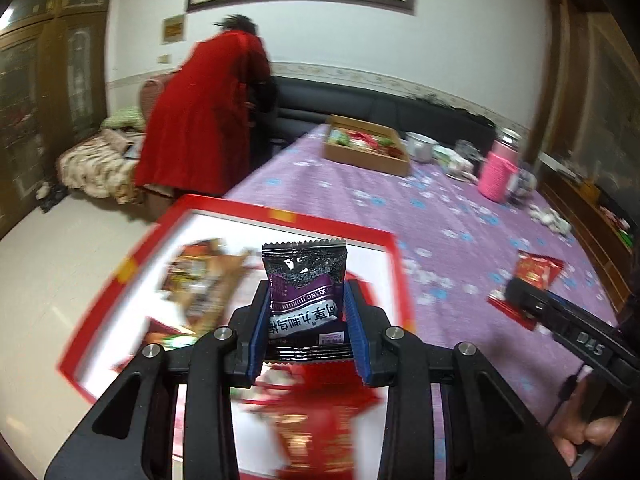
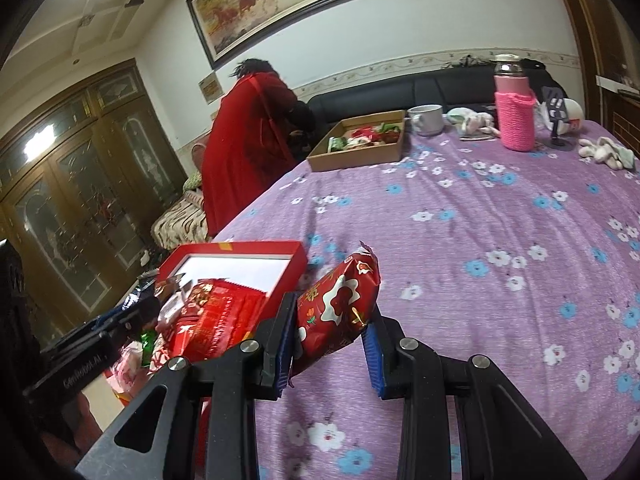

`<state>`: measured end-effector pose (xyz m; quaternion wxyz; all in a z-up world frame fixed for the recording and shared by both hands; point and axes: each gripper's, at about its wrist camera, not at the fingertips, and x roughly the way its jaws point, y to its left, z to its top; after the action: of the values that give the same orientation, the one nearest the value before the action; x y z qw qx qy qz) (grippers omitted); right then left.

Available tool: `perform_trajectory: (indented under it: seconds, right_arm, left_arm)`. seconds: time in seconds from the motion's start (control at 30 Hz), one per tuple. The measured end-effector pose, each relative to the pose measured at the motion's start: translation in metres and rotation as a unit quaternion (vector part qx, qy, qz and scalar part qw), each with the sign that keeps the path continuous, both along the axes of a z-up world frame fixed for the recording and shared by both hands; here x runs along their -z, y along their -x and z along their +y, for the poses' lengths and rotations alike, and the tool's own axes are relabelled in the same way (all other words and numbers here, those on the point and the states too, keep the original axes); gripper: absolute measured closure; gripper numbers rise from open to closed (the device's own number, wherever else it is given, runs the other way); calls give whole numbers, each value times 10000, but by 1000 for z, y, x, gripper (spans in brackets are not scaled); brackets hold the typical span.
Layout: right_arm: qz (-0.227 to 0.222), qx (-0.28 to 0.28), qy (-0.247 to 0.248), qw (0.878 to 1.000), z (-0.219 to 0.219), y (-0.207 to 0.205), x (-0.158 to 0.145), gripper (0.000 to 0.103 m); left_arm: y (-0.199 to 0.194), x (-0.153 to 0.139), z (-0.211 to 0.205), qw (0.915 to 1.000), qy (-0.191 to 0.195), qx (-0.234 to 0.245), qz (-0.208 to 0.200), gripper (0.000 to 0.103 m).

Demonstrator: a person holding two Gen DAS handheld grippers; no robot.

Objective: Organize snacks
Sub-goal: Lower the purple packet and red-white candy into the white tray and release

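Each claw grips a packet: black packet (image 1: 306, 300), red packet (image 2: 340, 304)

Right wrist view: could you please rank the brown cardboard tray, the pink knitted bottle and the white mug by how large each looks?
1. Brown cardboard tray, clearly the largest.
2. Pink knitted bottle.
3. White mug, the smallest.
All three stand at about the same distance at the table's far end, so nearness hardly skews this order.

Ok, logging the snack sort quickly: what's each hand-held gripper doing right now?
Left hand-held gripper: shut on a black-and-purple snack packet.
Right hand-held gripper: shut on a red snack packet.
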<state>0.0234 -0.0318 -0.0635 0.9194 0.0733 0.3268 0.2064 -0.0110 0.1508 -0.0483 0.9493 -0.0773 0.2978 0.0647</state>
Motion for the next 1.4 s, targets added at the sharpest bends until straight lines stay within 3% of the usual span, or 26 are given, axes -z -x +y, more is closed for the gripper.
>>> perform_trajectory:
  seconds: [0.17, 0.3, 1.4]
  right_arm:
    - [-37, -320, 107, 9994, 28, 0, -3, 72]
    - [-73, -559, 145, 9983, 48, 4, -3, 72]
    - [61, -1198, 433, 9918, 101, 17, 14, 72]
  left_arm:
    - [6, 4, 38, 9986, -85, -525, -15, 70]
    - [6, 9, 50, 9977, -73, -678, 31, 70]
    - [2, 25, 53, 9982, -8, -580, 144, 70]
